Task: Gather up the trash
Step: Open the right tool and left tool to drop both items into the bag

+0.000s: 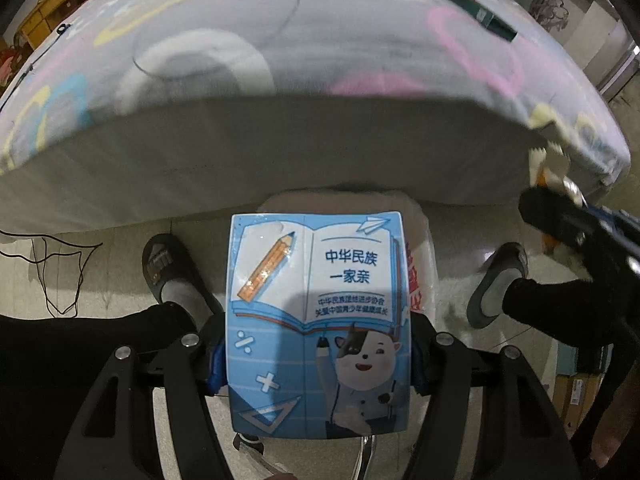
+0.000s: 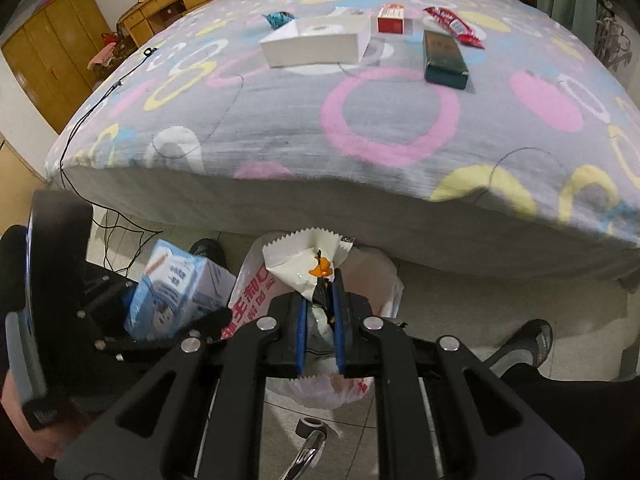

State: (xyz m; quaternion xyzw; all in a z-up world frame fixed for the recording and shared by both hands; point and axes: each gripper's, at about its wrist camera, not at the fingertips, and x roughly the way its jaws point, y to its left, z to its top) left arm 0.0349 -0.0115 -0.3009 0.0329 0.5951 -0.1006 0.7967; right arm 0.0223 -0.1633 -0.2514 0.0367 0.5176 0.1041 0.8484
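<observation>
Left view: carton [image 1: 318, 320] fills the foreground, held across its sides by the left gripper [image 1: 316, 364], jaws about half open and pressing on it; it hangs over the white bag [image 1: 420, 248] on the floor by the bed [image 1: 280, 60]. Likely light, stiff-walled, crushable; side grip suits it. Right view: right gripper [image 2: 320, 320] pinched almost shut on a crinkled wrapper [image 2: 304, 260], above the same bag [image 2: 256, 292]. Wrapper looks thin, limp, slippery; hold at the bunched middle. More trash on the bed: white box [image 2: 312, 46], dark box [image 2: 444, 58].
</observation>
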